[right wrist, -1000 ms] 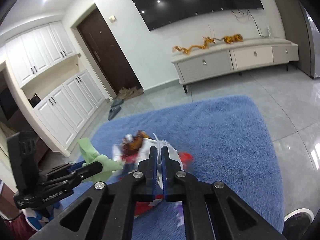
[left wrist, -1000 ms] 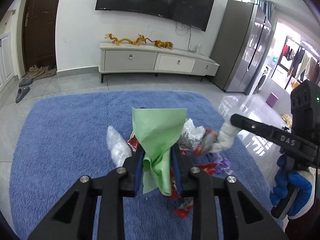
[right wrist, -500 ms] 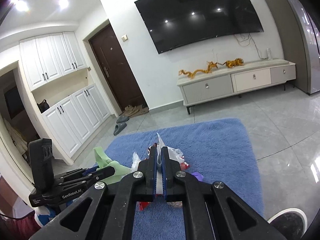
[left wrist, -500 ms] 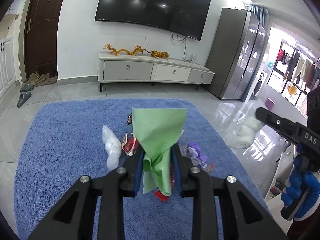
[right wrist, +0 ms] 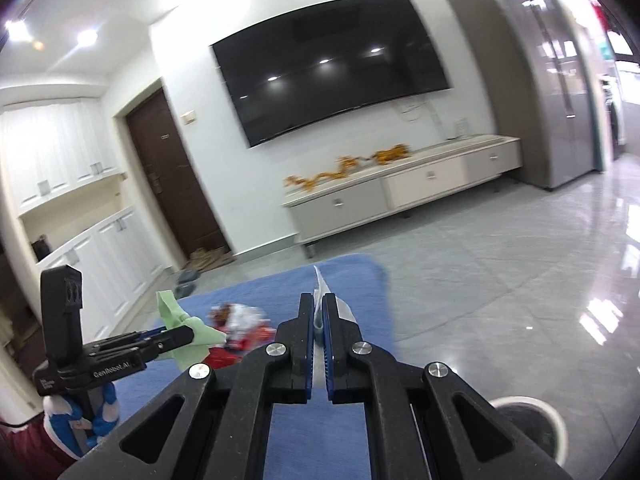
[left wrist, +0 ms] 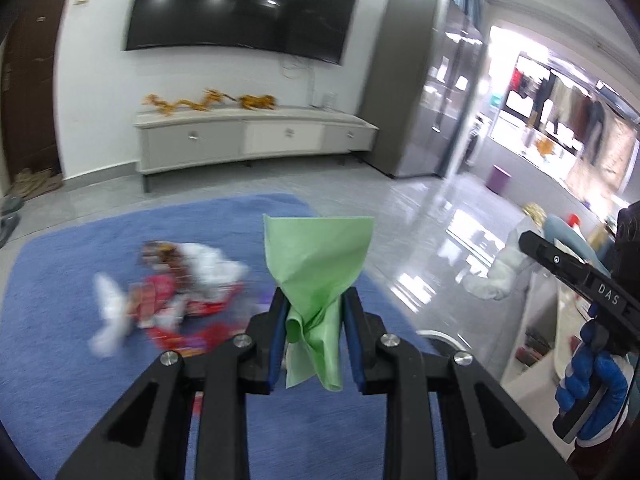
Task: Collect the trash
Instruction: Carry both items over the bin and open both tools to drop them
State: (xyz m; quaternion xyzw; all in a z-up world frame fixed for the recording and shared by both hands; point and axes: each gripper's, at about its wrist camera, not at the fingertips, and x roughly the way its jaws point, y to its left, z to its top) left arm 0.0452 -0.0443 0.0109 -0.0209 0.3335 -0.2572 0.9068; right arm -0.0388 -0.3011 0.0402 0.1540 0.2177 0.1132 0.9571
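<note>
Left gripper [left wrist: 314, 326] pinching crumpled green paper [left wrist: 318, 272] betw. its blue pads, paper sticking up above the fingertips, right gripper [right wrist: 318, 322] pressed together on thin white wrapper [right wrist: 320, 286], blurred trash pile [left wrist: 176, 296] on blue rug [left wrist: 60, 320], far left of left gripper, gloved hand [left wrist: 592, 380] at right.

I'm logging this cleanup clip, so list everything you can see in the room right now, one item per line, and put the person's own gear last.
green paper: one, green, clamped in the left gripper
white wrapper: one, white, pinched in the right gripper
trash pile: several blurred pieces, red and white, on the rug
rug: one, blue, on the tiled floor
television: one, black, on the wall
TV cabinet: one, pale grey, below the television
dragon ornament: gold, on the cabinet; count unclear
refrigerator: one, grey, right of the cabinet
door: one, dark brown, left of the television
left gripper: black, shut on the green paper
right gripper: black, shut on the white wrapper
gloved hand: blue, holding the right gripper's handle
</note>
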